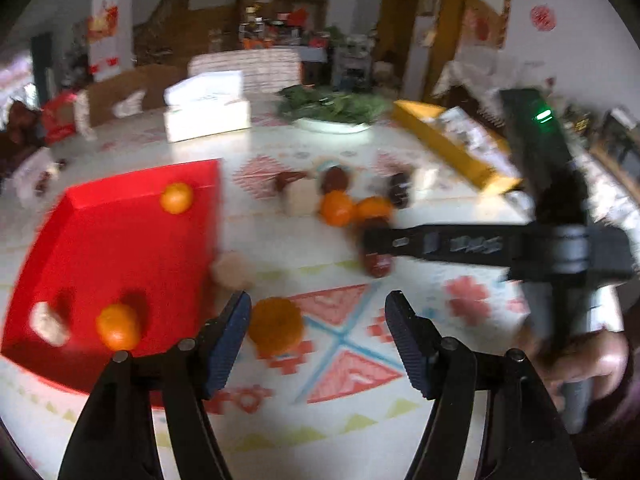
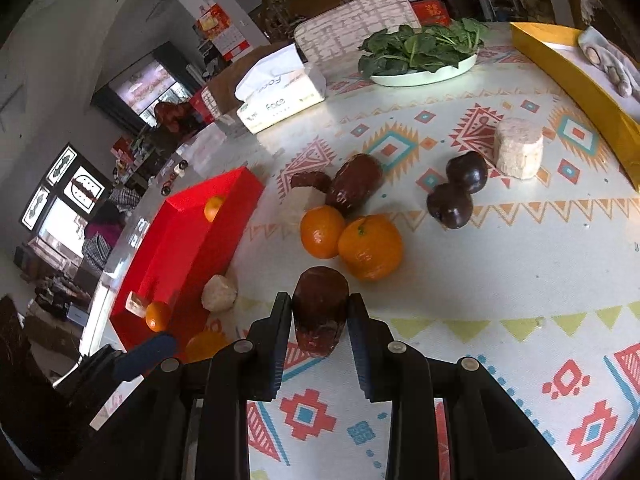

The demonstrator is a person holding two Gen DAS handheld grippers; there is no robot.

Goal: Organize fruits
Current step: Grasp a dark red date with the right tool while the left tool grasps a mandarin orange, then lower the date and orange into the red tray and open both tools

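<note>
My right gripper (image 2: 319, 306) is shut on a dark red, stubby fruit piece (image 2: 320, 312) standing on the patterned tablecloth. My left gripper (image 1: 318, 304) is open just above the cloth, and an orange (image 1: 275, 326) lies beside its left finger (image 1: 234, 320), untouched. The red tray (image 1: 120, 248) at the left holds two oranges (image 1: 176, 198) (image 1: 118, 326) and a pale piece (image 1: 48, 324). A pale peeled piece (image 2: 219, 294) rests against the tray's outer wall. Two more oranges (image 2: 322, 232) (image 2: 370, 248), two dark plums (image 2: 466, 172) and a brown piece (image 2: 354, 184) lie further out.
A pale cylinder (image 2: 518, 148) stands beyond the plums. A long yellow box (image 2: 576, 68) borders the right side. A plate of green leaves (image 2: 424, 48) and a tissue box (image 2: 280, 92) sit at the back. The table edge runs just left of the tray.
</note>
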